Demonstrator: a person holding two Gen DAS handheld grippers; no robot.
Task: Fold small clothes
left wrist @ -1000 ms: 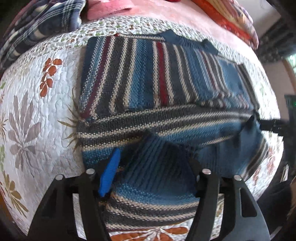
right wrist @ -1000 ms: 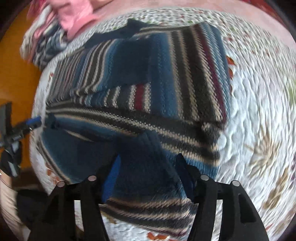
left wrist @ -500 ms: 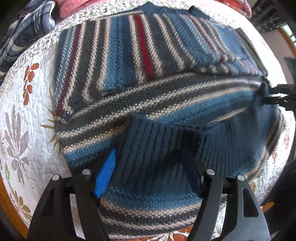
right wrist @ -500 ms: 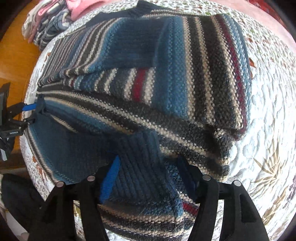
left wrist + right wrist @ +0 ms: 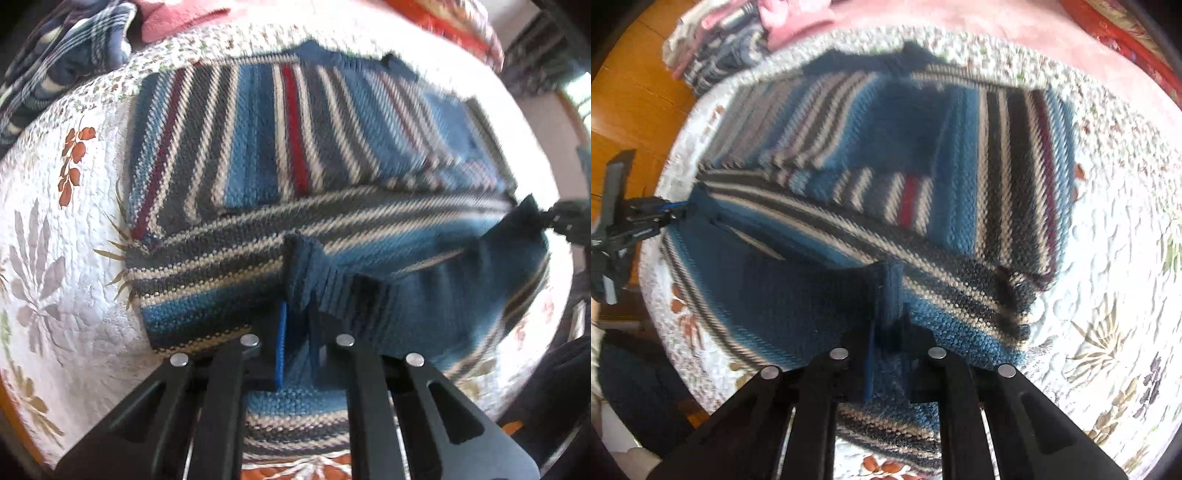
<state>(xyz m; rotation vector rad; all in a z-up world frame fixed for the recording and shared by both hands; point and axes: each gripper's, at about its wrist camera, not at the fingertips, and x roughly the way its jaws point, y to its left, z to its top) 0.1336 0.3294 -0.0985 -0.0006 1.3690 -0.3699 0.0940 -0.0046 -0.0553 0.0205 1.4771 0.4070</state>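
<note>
While lying spread across the white floral quilt, partly folded: a striped knit sweater in blue, grey, cream and red, its lower band doubled over the body. Pinched at the near hem by the left gripper, fingers drawn close together on a raised ridge of blue ribbed knit, blue pad pressed against the fabric. Likewise clamped on by the right gripper, jaws nearly closed around a standing fold of the same hem. Visible at the right edge of the left wrist view, the right gripper's tip gripping the sweater's far corner; visible at the left edge of the right wrist view, the left gripper's tip doing the same at the opposite corner. Piled beyond the quilt: a plaid garment and pink cloth. Orange wooden floor past the bed's edge. Some motion blur in both views.
</note>
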